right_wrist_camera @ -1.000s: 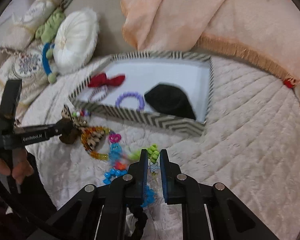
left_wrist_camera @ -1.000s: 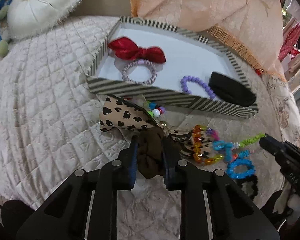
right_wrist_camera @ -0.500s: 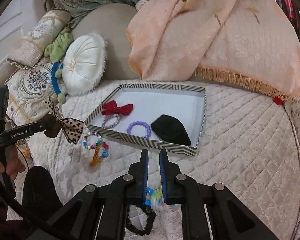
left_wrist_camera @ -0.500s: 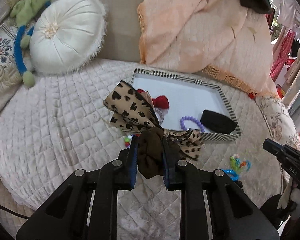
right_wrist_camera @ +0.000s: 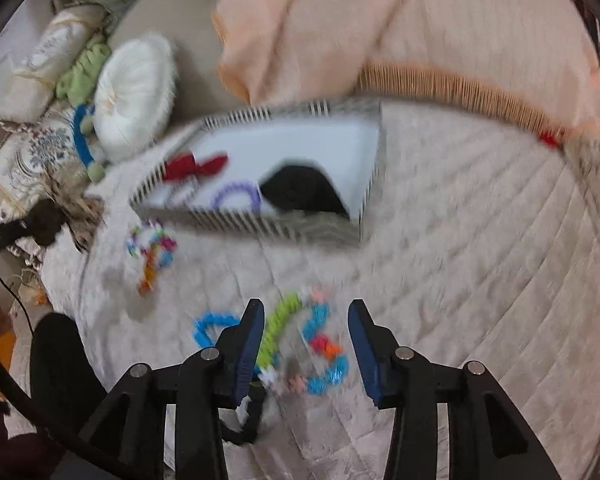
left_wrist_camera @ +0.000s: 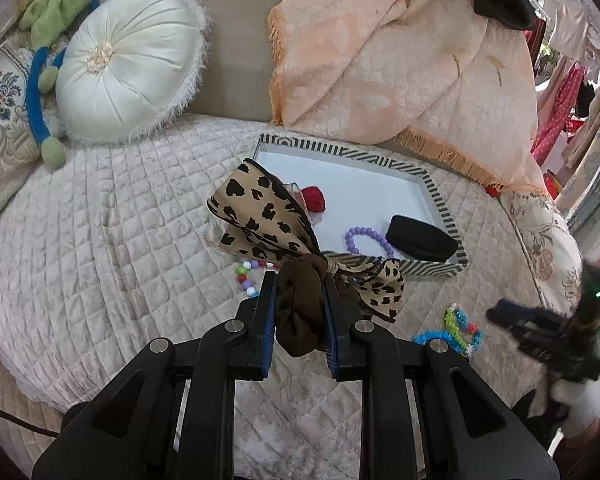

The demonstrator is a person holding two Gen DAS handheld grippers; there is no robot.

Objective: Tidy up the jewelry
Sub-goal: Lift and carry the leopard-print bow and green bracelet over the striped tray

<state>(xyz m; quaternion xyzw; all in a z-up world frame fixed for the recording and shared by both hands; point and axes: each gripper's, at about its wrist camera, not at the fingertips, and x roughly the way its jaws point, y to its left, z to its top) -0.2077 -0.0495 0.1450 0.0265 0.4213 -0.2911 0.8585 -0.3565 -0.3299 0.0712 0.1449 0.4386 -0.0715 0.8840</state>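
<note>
We held the left gripper (left_wrist_camera: pixel 300 312) clamped on the brown scrunchie (left_wrist_camera: pixel 300 316) of a leopard-print bow (left_wrist_camera: pixel 260 216), which hung in the air above the quilted bedspread (left_wrist_camera: pixel 100 240), just in front of the striped tray (left_wrist_camera: pixel 440 204). The bow's wide loop covered part of the tray's near left corner in the left wrist view. Inside the tray lay a red bow (left_wrist_camera: pixel 314 199), a purple bead bracelet (left_wrist_camera: pixel 366 238) and a black pouch (left_wrist_camera: pixel 420 238), the bracelet just beside the pouch. A multicoloured bead bracelet (left_wrist_camera: pixel 246 276) lay on the bedspread below the bow. The right gripper (right_wrist_camera: pixel 304 340) pointed down at the bedspread, and its jaws were opening; between them lay a loose cluster of blue and green bead bracelets (right_wrist_camera: pixel 300 340), and the pads did not press on it. The right wrist view was blurred, so we could not tell whether the left pad touched the green strand. A white round cushion (left_wrist_camera: pixel 128 64) and a peach blanket (left_wrist_camera: pixel 400 60) lay beyond the tray.
</note>
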